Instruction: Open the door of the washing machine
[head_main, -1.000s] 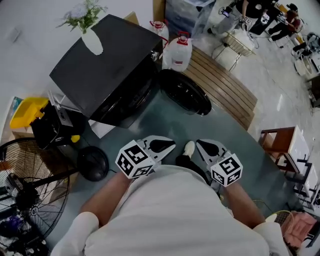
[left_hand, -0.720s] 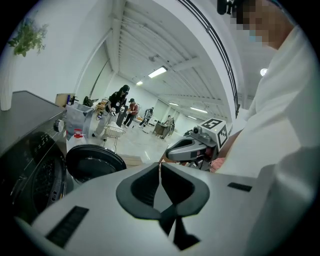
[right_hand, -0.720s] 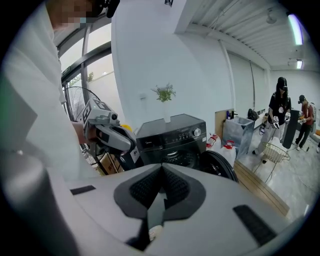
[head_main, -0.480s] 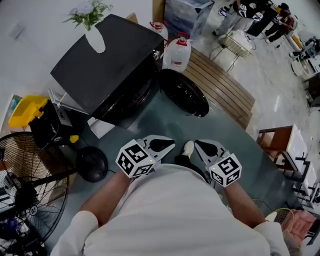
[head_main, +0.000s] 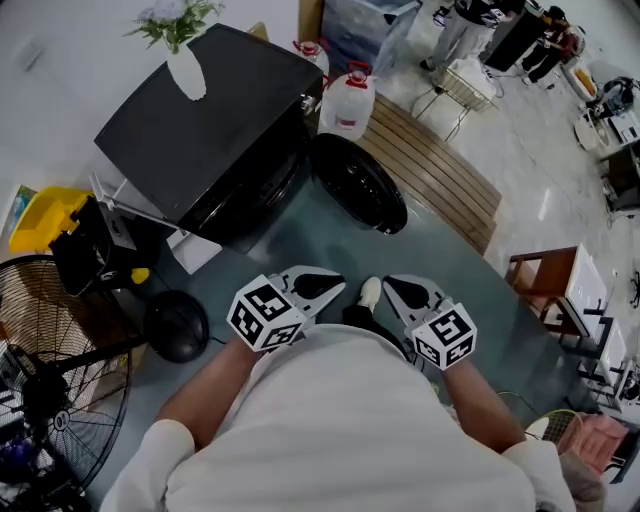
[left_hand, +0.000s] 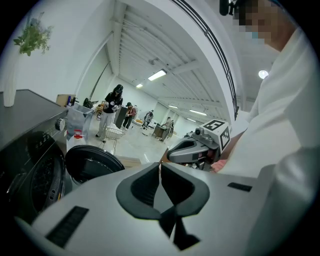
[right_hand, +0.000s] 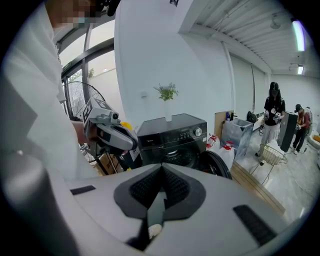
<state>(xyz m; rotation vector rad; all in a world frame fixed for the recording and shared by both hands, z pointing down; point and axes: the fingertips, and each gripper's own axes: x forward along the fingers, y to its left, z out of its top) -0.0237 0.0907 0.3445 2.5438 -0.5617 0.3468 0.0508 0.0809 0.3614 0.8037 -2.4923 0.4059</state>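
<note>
Grey floor (head_main: 330, 250) lies between you and the washing machine (head_main: 200, 130), whose door (head_main: 358, 183) hangs open, stiff and likely heavy, best gripped at its rim; your left gripper (head_main: 325, 285) and right gripper (head_main: 400, 290) are clenched empty.

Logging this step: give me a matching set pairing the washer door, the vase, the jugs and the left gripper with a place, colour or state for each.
Things:
1. washer door
2. vase
3. jugs
4. left gripper

Place, colour or state:
A. shut, holding nothing
B. white with red caps
C. swung open
D. on top of the washing machine

Pairs: 1-C, 2-D, 3-B, 4-A
</note>
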